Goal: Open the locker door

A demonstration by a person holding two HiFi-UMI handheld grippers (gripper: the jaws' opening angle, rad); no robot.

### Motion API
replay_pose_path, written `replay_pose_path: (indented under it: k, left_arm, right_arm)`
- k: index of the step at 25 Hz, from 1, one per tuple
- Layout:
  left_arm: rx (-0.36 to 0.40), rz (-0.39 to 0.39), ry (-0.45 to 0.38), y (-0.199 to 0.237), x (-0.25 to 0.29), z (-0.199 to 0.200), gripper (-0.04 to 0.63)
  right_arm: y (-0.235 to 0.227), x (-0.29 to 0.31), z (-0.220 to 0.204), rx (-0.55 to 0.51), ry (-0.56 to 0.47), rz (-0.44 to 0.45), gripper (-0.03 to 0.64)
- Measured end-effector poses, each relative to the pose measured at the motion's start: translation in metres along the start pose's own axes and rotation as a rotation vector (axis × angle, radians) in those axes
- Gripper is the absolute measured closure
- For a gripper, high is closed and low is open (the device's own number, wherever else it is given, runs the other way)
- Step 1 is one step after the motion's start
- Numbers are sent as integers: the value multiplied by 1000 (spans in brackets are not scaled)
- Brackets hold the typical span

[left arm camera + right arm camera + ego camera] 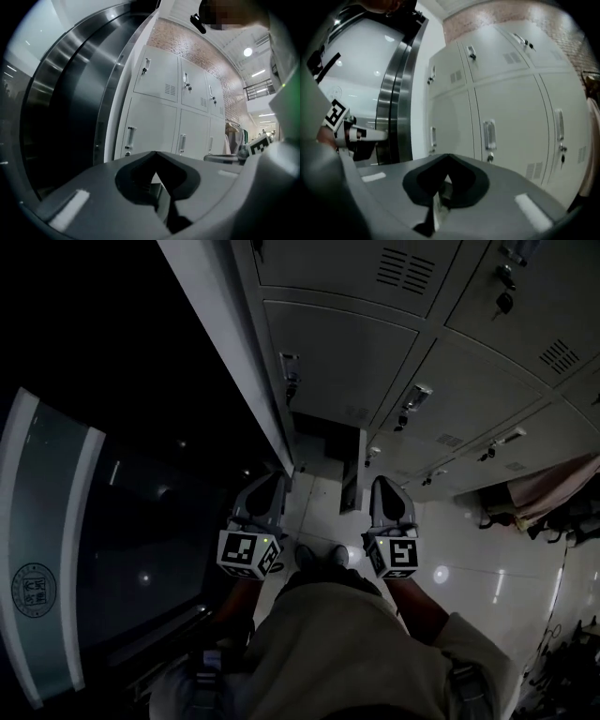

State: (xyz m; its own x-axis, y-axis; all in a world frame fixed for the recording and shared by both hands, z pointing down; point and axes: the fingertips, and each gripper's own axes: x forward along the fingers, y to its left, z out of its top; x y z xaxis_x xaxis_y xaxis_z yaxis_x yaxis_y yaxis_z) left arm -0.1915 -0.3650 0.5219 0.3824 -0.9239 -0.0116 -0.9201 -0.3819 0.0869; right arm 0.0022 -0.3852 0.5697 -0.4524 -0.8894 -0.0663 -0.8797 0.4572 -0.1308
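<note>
Plainly, nothing is gripped yet; the left gripper (269, 486) and right gripper (382, 487) hang side by side close to the body, clear of the lockers (356, 352); each gripper's own view shows its fingers (98, 183) pressed together at the tips, with nothing between them.

I judge the task's door (452, 124) to be the leftmost one in the lower row; it stands shut, at 12 o'clock from both sets of fingertips. Its handle (433, 136) is a slim bar with its long axis upright, set on the door's left edge. It lies at 11 o'clock from the right fingertips and at 10 o'clock from the left ones. Since it sits on the left edge, the left gripper looks the nearer by a little, though neither touches it; the fingers would have to part before closing across the bar.

Only the head view shows both grippers level with each other; at the foot of the lockers it gives just a dark patch (319, 442), too dim to read. The gripper views are brighter and show the lower doors shut; each also catches the other gripper's marker cube (260, 146) at its edge.
</note>
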Motion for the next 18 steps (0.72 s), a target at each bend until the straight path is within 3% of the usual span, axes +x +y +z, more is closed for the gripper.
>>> replay_pose_path:
  k: [4, 5, 9, 11, 15, 18]
  left_arm:
    - [39, 2, -57, -10, -7, 62, 545]
    - [48, -12, -68, -14, -10, 73, 595]
    - [67, -53, -85, -23, -21, 93, 592]
    - [64, -66, -85, -24, -22, 90, 590]
    - [70, -98, -105, -21, -24, 78, 586]
    - [69, -121, -118, -17, -23, 66, 558]
  right_arm:
    - [15, -5, 92, -2, -82, 11, 615]
    - [19, -8, 107, 1, -94, 15, 615]
    - [30, -23, 137, -19, -100, 32, 617]
    - [29, -22, 140, -13, -112, 31, 616]
    - [29, -24, 110, -30, 17, 16, 616]
    - [34, -24, 100, -38, 28, 20, 615]
